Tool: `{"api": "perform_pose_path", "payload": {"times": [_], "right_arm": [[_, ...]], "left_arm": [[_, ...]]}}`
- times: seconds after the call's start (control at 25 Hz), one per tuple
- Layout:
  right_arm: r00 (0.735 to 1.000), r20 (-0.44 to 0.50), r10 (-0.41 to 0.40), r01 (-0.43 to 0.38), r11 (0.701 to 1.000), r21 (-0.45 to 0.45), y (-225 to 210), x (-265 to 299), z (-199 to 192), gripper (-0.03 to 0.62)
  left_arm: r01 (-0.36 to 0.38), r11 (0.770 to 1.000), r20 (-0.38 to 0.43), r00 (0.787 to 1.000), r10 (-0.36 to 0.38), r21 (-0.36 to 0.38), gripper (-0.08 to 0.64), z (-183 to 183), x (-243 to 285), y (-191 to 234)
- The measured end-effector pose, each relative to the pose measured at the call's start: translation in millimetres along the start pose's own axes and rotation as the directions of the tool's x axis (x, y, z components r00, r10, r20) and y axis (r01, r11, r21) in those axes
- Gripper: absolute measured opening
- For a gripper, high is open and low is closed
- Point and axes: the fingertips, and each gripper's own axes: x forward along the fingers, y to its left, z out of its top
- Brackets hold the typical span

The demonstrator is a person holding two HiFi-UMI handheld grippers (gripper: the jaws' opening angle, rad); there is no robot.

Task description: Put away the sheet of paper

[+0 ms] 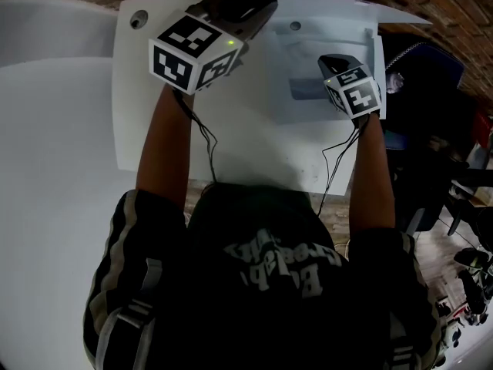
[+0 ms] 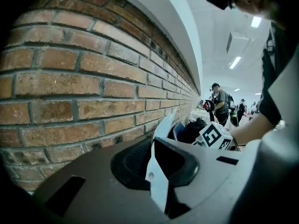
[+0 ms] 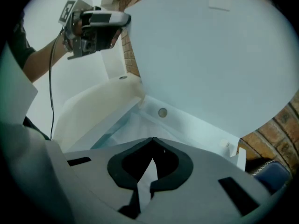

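Past my shirt (image 1: pixel 262 284), the head view has my left gripper (image 1: pixel 258 10) holding the flap (image 1: pixel 347 10) of the folder (image 1: pixel 154 129) up to bare the pocket (image 1: pixel 308 91); its own view shows jaws pinched on the flap edge, wall (image 2: pixel 70 78) close beside; my right gripper (image 3: pixel 152 141) view shows jaws shut on a corner of the sheet (image 3: pixel 145 181), pocket open below.

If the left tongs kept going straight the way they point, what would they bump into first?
Most likely the brick wall. The left tongs, clamped on a white flap, point at it, with nothing else visible in between. How far off it stands is hard to judge.
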Motion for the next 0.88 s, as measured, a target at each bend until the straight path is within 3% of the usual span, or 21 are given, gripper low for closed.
{"api": "perform_pose_path", "payload": {"times": [0.24,0.52,0.88], "right_arm": [[0.988,0.143,-0.057,0.049,0.997,0.053,-5,-45,29,-0.006],[0.952,0.276,-0.133,0.119,0.991,0.065,3,-90,46,-0.006],[0.898,0.363,-0.248,0.218,0.968,0.123,25,-138,44,-0.006]], "left_arm": [[-0.048,0.998,-0.004,0.999,0.049,0.044,0.025,0,-3,-12],[-0.118,0.991,0.028,0.993,0.116,0.063,0.04,-6,-14,-29],[-0.16,0.982,0.049,0.987,0.156,0.098,0.055,-20,-33,-64]]}}
